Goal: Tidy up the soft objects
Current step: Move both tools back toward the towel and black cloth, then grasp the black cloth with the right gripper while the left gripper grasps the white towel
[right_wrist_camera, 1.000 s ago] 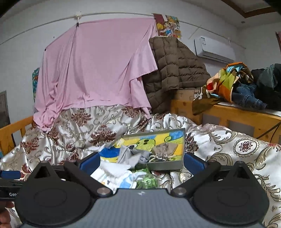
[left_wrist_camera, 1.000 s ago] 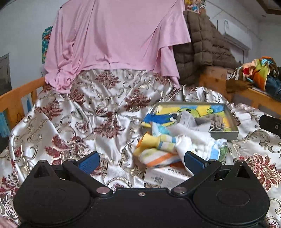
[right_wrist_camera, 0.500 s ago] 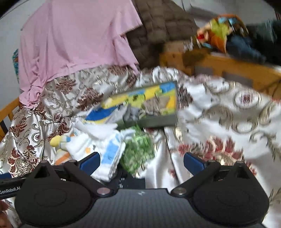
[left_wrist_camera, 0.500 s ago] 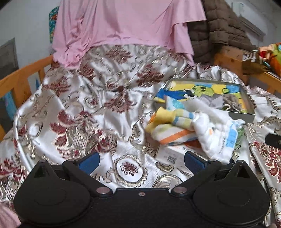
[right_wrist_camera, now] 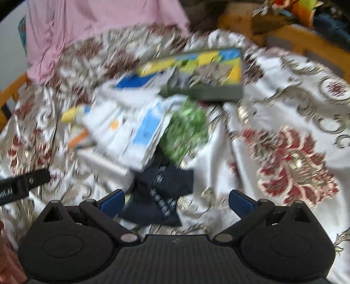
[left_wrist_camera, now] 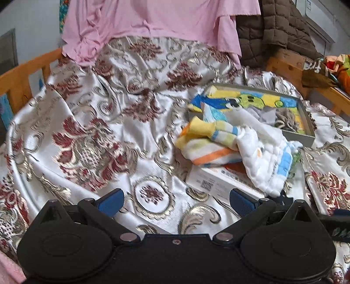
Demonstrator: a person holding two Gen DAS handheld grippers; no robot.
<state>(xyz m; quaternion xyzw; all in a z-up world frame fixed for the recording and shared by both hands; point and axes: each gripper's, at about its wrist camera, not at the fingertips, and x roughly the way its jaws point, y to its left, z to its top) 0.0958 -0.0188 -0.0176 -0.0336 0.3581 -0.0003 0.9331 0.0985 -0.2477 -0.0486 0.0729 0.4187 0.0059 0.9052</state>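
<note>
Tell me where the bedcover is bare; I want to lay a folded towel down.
Bare bedcover lies left of the striped towel, up to the pink sheet; more lies right of the green cloth. The pile between the tray and white box is crowded.

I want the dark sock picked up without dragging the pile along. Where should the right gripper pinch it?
Pinch the dark sock at its near end, which lies flat and free on the bedspread; its far end is tucked under the white cloth. Bring the open right gripper down from above.
</note>
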